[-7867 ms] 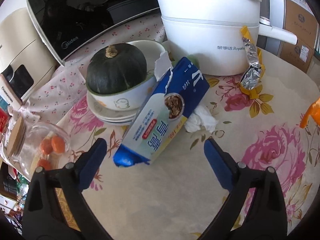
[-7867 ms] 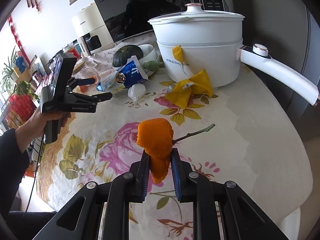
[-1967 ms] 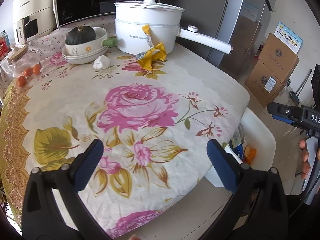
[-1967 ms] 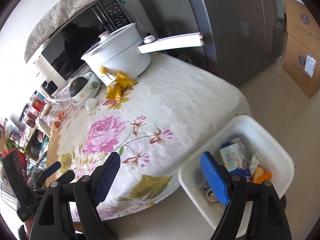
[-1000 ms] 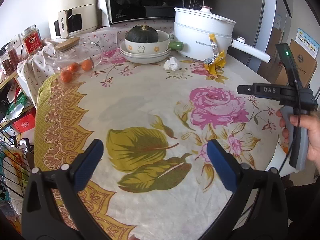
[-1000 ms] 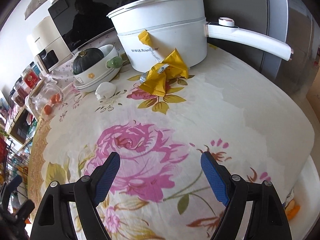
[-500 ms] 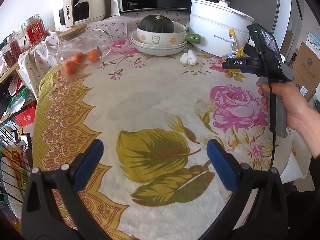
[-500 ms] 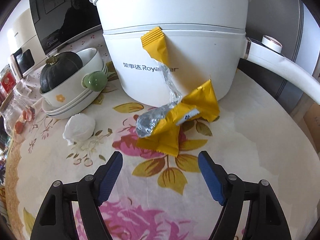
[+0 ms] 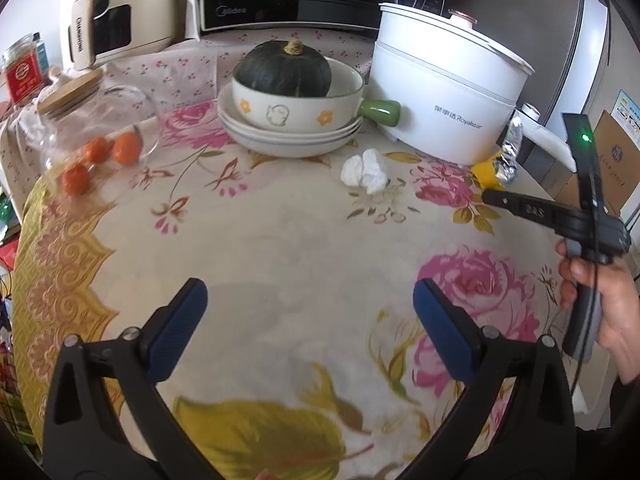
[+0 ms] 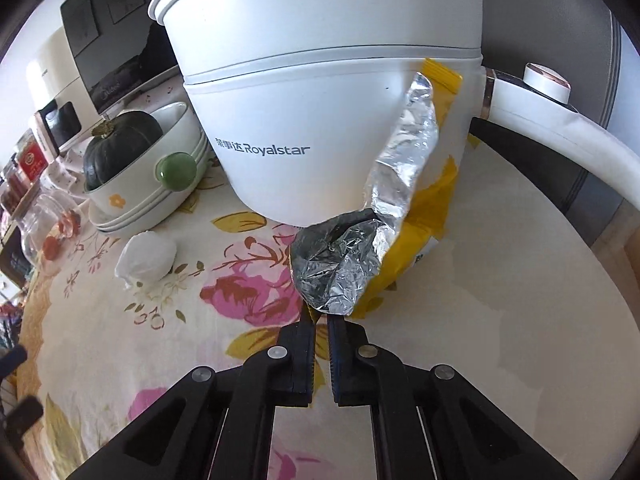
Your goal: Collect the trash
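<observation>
In our left wrist view, our left gripper gapes wide over the floral tablecloth, crumpled tissue at twelve o'clock. In our right wrist view, our right gripper pinches the foil wrapper, which leans on the white pot at twelve o'clock.

Squash in bowl, pot

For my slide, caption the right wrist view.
Right gripper shut on the foil-lined yellow wrapper leaning against the white Royalstar pot.
</observation>
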Motion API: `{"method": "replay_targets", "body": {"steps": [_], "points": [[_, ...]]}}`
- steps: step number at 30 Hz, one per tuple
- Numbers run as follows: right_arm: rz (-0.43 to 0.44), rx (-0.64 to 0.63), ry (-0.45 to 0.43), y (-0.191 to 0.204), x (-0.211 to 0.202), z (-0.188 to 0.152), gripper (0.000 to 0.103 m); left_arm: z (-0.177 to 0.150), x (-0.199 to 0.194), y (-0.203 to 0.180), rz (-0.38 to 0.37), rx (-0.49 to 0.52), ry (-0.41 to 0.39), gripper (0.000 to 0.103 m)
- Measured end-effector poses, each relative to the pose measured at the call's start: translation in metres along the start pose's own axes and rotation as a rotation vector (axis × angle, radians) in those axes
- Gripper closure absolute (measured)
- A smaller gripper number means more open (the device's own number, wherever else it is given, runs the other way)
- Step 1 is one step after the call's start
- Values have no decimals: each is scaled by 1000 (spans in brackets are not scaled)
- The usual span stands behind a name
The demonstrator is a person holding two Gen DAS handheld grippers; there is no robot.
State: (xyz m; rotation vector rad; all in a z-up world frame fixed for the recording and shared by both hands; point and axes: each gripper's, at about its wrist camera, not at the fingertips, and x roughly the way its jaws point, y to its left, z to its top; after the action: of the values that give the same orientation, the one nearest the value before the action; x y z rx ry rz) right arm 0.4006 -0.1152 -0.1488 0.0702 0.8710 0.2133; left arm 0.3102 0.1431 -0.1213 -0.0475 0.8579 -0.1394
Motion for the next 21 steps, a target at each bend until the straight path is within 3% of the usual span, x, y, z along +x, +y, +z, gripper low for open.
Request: {"method": "replay_targets", "body": {"steps": [7,12,15,16,21], "points": [[86,-39,-21,-8,-23,-18,97,42,55,-37,-59,39,-28,26],[116,-48,-2,-13,-28,-26,97,58,81,-48,-58,25,-45,31],[118,-54,13,-5,-24,-22,97,62,94,-51,-65,44,-6,59],[115,-58,18,-7,-26,-24,97,61,97,-52,-57,54,15,78],[86,-48,63,-9,-31,-31,97,55,82,-41,-67,-11,39,83]]}}
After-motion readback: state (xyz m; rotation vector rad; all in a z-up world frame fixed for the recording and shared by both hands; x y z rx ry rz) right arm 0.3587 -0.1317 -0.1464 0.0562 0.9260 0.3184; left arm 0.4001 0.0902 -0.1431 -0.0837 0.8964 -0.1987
